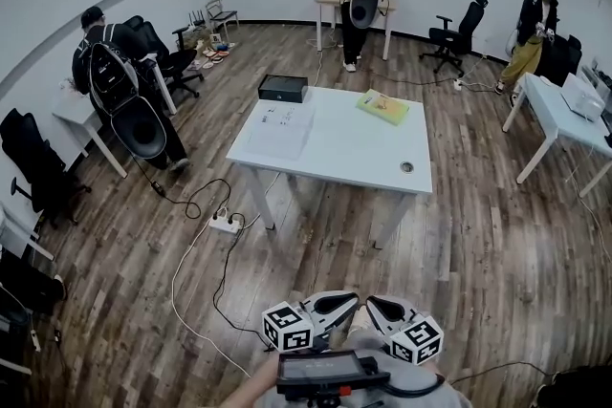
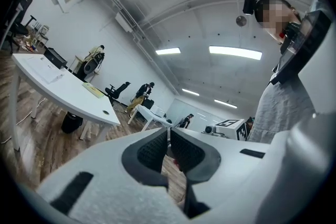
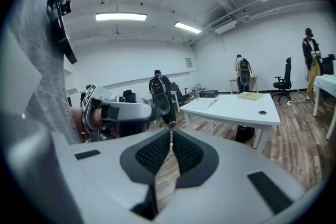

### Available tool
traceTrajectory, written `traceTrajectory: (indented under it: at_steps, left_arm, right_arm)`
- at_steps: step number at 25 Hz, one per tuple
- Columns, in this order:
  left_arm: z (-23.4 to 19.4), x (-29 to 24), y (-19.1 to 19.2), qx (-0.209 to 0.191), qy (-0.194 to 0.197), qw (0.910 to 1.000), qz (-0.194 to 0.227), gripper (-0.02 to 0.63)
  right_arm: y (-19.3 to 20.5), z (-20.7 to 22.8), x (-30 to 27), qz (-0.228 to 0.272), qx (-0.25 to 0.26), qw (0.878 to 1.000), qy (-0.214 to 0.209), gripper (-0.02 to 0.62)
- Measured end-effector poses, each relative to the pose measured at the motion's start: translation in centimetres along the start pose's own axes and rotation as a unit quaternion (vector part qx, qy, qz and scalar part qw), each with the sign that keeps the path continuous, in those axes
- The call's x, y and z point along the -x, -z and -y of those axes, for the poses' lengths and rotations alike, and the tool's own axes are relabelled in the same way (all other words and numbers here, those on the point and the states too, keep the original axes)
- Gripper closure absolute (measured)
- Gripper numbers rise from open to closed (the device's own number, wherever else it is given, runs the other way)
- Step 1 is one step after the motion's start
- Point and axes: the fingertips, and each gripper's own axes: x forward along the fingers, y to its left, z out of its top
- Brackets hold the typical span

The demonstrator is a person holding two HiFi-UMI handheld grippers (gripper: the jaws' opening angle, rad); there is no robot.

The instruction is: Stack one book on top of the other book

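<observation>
A white book [image 1: 279, 129] lies at the left end of the white table [image 1: 354, 153], and a yellow-green book [image 1: 383, 106] lies apart from it at the far right corner. Both grippers are held close to my body, far short of the table. My left gripper [image 1: 352, 300] and right gripper [image 1: 374, 304] point toward each other, both shut with nothing between the jaws. In the left gripper view the shut gripper [image 2: 169, 132] faces past the table's end [image 2: 63, 93]. The right gripper view shows its shut gripper [image 3: 171, 132], the white book [image 3: 202, 103] and the yellow-green book [image 3: 250, 95].
A black box [image 1: 283, 88] sits at the table's far left corner, and a cable hole [image 1: 407, 167] is near its front right. A power strip [image 1: 225, 223] with cables lies on the wood floor. Three people, office chairs and other white tables stand around the room.
</observation>
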Motion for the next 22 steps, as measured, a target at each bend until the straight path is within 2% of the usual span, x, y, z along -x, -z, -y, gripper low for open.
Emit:
traceTrajectory:
  at_steps: [7, 13, 22]
  left_arm:
    - [-6.0, -2.1, -2.6, -0.010, -0.035, 0.9993, 0.006, 0.578]
    - [-11.7, -6.4, -5.9, -0.027, -0.036, 0.9989, -0.011, 0.578]
    - [-18.8, -11.5, -11.1, -0.019, -0.057, 0.9982, -0.010, 0.578]
  right_arm:
    - [-2.5, 4.7, -5.5, 0.010, 0.000, 1.000, -0.028, 0.565]
    - [-6.5, 11.2, -10.4, 0.027, -0.002, 0.999, -0.033, 0.565]
    - [-10.8, 19.1, -15.5, 0.021, -0.008, 0.999, -0.047, 0.565]
